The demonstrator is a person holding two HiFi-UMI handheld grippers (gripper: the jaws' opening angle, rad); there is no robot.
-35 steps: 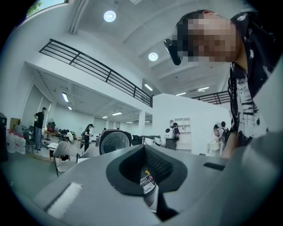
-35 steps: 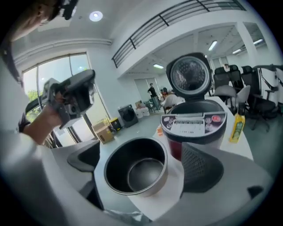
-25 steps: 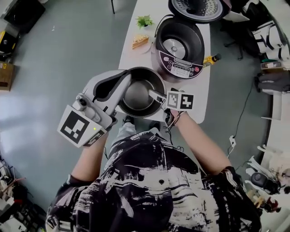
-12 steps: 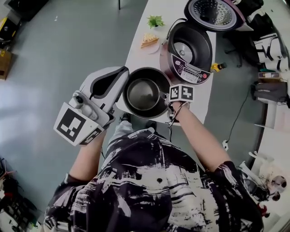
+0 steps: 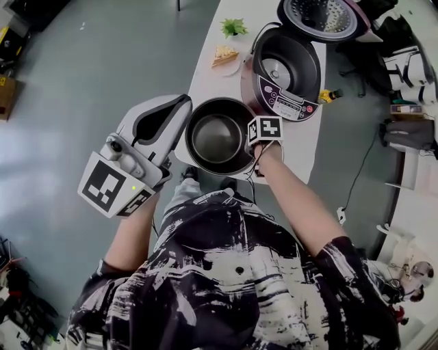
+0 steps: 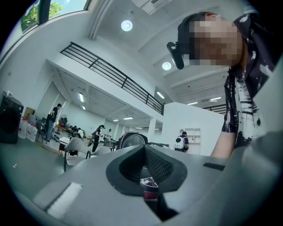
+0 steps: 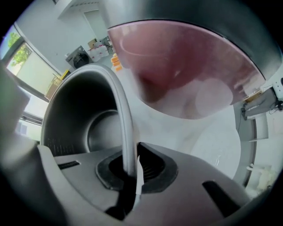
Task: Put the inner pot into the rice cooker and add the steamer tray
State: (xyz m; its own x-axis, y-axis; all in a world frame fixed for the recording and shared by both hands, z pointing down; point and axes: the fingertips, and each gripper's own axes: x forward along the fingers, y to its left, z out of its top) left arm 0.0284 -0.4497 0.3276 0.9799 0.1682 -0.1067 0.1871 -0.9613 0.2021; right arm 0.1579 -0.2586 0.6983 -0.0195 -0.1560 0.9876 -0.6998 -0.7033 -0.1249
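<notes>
Grey-black inside and pale at the rim, the inner pot [image 5: 217, 137] stands on the near end of the white table [image 5: 205, 78] at the centre of the head view. It is just lower left of the open rice cooker [image 5: 286, 72], not in it. The right gripper [image 7: 131, 164] points straight down at the pot's right edge. From above its marker cube [image 5: 265, 128] covers the jaws, so the grip shows only in the right gripper view. There the 2 jaws, which have just been closing, are clamped on the thin rim, with the pot wall running up between the pads. The cooker's maroon side fills the upper right of that view as a blur. The left gripper [image 5: 183, 106] lies roughly level at the pot's upper left, its tip just beside the rim; whether it touches cannot be told from above. In the left gripper view its jaws are drawn together on nothing. A sliver of something maroon with a white mark shows low in the slit, too small to name. The cooker's raised lid [image 5: 321, 17], dotted with holes on its inner face, is cut by the top edge. The person's patterned shirt hides the table's near edge. Farther up the table sit a small green plant [image 5: 233, 27] and a wedge of food [image 5: 224, 55] on a plate. A yellow object [image 5: 330, 95] at the cooker's right is hard to make out.
</notes>
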